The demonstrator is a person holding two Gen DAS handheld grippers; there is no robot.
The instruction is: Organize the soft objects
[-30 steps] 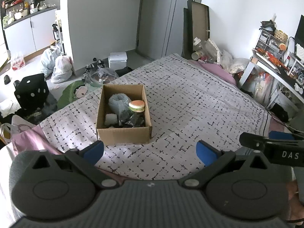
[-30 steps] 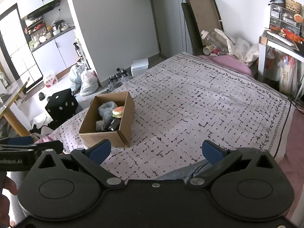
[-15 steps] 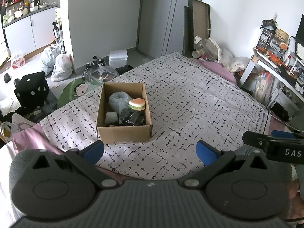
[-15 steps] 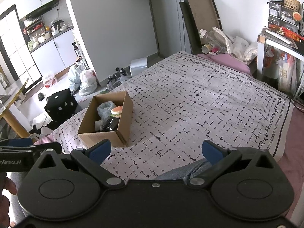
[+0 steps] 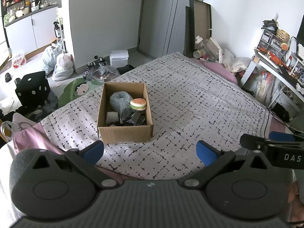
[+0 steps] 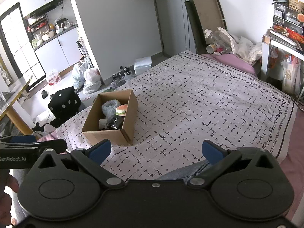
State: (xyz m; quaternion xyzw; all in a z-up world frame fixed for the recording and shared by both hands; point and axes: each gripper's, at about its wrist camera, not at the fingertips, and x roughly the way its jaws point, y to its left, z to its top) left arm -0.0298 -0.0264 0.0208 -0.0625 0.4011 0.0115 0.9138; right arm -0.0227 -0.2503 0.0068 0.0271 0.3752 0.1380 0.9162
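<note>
Left wrist view: soft items sit in cardboard box (image 5: 124,112), nothing loose on bedspread (image 5: 190,102). Task looks about done. Left gripper (image 5: 150,151) and right gripper (image 6: 155,150) both spread apart, empty.

My left hand-held gripper (image 5: 150,152) is matt grey-black plastic with smooth blue finger pads (image 5: 94,151); my right hand-held gripper (image 6: 155,152) is matt black plastic with dull metal rivets. The bedspread (image 5: 199,102) is soft matt cloth with a printed pattern. On it stands a box (image 5: 125,134) of plain brown cardboard, dull and slightly rough. Inside it, a burger toy (image 5: 138,104) looks smooth and spongy, beside glossy crinkled black plastic wrap (image 5: 131,116) and a fuzzy grey bundle (image 5: 119,99).
</note>
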